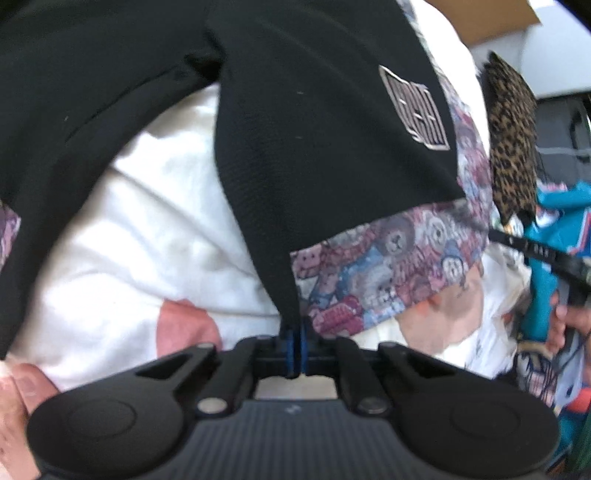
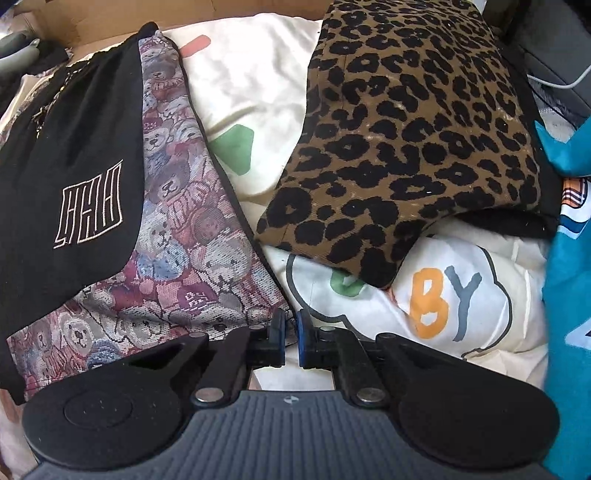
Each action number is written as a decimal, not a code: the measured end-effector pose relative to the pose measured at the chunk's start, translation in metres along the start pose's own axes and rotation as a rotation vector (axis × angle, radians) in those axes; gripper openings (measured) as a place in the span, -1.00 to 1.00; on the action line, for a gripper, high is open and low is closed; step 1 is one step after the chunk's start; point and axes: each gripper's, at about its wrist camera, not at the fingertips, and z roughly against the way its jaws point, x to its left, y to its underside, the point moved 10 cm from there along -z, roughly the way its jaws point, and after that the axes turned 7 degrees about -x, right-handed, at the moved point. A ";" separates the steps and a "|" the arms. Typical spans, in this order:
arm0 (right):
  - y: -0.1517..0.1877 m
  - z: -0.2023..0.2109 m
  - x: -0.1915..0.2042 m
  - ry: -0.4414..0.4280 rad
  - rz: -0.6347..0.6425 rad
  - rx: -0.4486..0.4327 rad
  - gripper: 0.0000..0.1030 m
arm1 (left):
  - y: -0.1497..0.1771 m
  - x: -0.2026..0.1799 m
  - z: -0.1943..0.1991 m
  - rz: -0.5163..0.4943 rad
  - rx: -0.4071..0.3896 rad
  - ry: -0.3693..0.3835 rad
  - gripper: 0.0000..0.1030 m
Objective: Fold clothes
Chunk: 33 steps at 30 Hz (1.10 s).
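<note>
Black shorts (image 1: 314, 147) with a teddy-bear print panel (image 1: 388, 266) and a white outlined logo (image 1: 415, 109) lie over white bedding (image 1: 147, 221). My left gripper (image 1: 297, 343) is shut on the black hem edge, beside the bear panel. In the right wrist view the same shorts (image 2: 177, 221) spread out to the left. The bear-print corner reaches the left finger of my right gripper (image 2: 291, 332). Its jaws stand a narrow gap apart, with white bedding showing between them. The right gripper's black fingers (image 1: 535, 251) show at the far right of the left wrist view.
A leopard-print garment (image 2: 406, 129) lies on the printed white bedding (image 2: 251, 74) right of the shorts. A teal garment (image 2: 569, 295) fills the right edge. Cardboard (image 2: 92, 22) lines the back. A thumb (image 1: 22, 391) holds the left gripper.
</note>
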 end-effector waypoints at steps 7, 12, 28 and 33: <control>-0.002 0.010 -0.019 -0.014 -0.076 0.004 -1.00 | 0.007 -0.006 0.005 -0.023 0.016 -0.026 -0.94; -0.008 0.015 -0.014 -0.052 -0.106 -0.028 -0.26 | 0.007 -0.006 0.001 -0.023 0.002 -0.027 -0.94; -0.007 0.004 0.011 -0.093 -0.033 0.041 -0.93 | 0.002 -0.007 0.018 -0.029 0.038 0.006 -0.94; -0.019 0.021 0.005 -0.084 -0.061 0.034 -0.95 | -0.006 -0.014 0.031 -0.053 0.045 0.036 -0.94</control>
